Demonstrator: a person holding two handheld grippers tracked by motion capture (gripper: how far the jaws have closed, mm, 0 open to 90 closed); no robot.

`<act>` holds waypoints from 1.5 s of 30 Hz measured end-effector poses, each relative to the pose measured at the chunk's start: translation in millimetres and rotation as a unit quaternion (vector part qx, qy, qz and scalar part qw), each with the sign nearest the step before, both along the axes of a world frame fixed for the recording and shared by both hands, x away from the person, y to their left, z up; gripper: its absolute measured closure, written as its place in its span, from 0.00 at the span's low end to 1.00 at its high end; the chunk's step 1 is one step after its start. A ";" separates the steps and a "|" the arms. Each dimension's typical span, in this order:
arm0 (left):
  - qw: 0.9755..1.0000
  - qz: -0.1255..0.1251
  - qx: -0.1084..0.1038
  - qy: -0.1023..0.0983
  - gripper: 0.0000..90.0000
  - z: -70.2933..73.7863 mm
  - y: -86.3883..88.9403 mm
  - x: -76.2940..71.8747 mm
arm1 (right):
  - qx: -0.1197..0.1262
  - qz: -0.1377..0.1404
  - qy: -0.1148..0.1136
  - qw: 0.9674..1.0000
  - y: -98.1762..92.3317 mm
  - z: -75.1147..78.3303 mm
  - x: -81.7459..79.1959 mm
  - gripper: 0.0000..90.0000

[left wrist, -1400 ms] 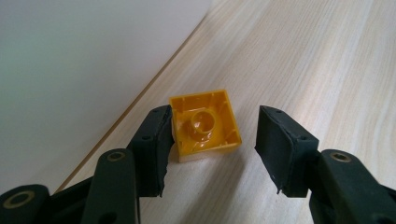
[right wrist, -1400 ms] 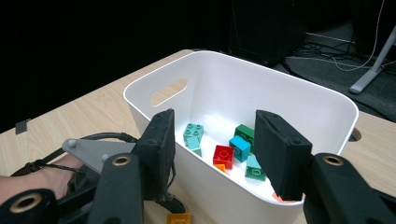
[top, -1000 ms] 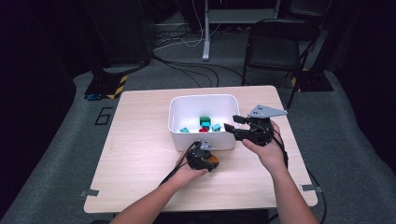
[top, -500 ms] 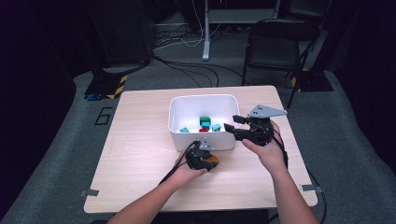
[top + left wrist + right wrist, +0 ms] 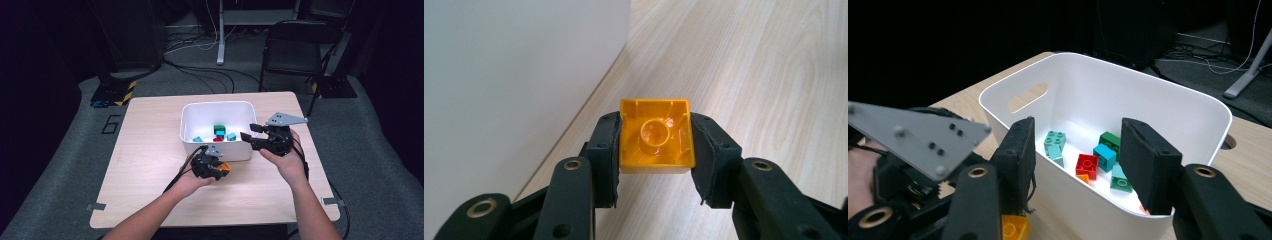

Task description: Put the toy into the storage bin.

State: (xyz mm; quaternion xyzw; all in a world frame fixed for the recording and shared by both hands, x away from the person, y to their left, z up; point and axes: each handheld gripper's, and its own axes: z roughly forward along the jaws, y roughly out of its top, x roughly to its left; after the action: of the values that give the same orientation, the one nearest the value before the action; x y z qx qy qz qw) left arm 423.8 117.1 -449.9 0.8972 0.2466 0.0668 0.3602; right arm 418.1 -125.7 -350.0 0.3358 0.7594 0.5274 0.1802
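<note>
My left gripper (image 5: 655, 150) is shut on an orange brick (image 5: 655, 136), hollow underside toward the camera, just above the wooden table (image 5: 749, 65) beside the white bin's wall (image 5: 514, 75). Its jaws have just been closing on that brick. In the high view the left gripper (image 5: 218, 168) and orange brick (image 5: 223, 167) sit in front of the bin (image 5: 190, 125). My right gripper (image 5: 1075, 150) stands open with nothing in it, over the bin's near right rim (image 5: 1108, 65). Inside lie a red brick (image 5: 1087, 166), a blue brick (image 5: 1104, 156), a green brick (image 5: 1110, 140) and a teal brick (image 5: 1054, 140).
The bin stands at the middle of the table (image 5: 150, 150), with bare wood to its left and along the front edge. A folding chair (image 5: 295, 50) and cables (image 5: 200, 75) are on the floor beyond the far edge.
The left gripper has risen slightly off the table with the orange brick between its jaws. The right gripper has stayed where it was.
</note>
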 end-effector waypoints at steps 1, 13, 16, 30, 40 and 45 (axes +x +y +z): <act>1.000 0.001 0.000 0.000 0.65 3.4 1.1 -0.2 | 0.000 0.000 0.000 1.000 -0.1 -0.1 0.1 0.54; 1.000 -0.006 -0.010 -0.004 0.65 50.9 12.9 5.2 | 0.007 -0.005 -0.004 1.000 -4.8 2.0 -0.4 0.54; 1.000 -0.006 -0.011 -0.009 0.65 60.6 14.2 7.5 | 0.006 -0.005 -0.004 1.000 -4.6 2.0 -0.5 0.54; 0.999 -0.005 -0.020 -0.026 0.65 103.9 11.4 30.1 | 0.006 -0.004 -0.006 1.000 -3.0 3.7 -1.4 0.54; 0.999 0.022 -0.030 -0.028 0.65 114.7 19.2 57.7 | 0.008 -0.006 -0.007 1.000 -5.7 3.5 -0.3 0.54; 0.998 0.041 -0.037 -0.026 0.65 113.2 22.8 74.0 | 0.011 -0.008 -0.011 1.000 -7.3 5.1 -1.9 0.54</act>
State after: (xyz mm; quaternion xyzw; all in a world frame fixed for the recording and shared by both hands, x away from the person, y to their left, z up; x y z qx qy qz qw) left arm 497.8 139.9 -336.7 0.8703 0.2762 0.0959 0.3965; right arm 416.2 -133.0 -344.9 0.3380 0.7488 0.5376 0.1896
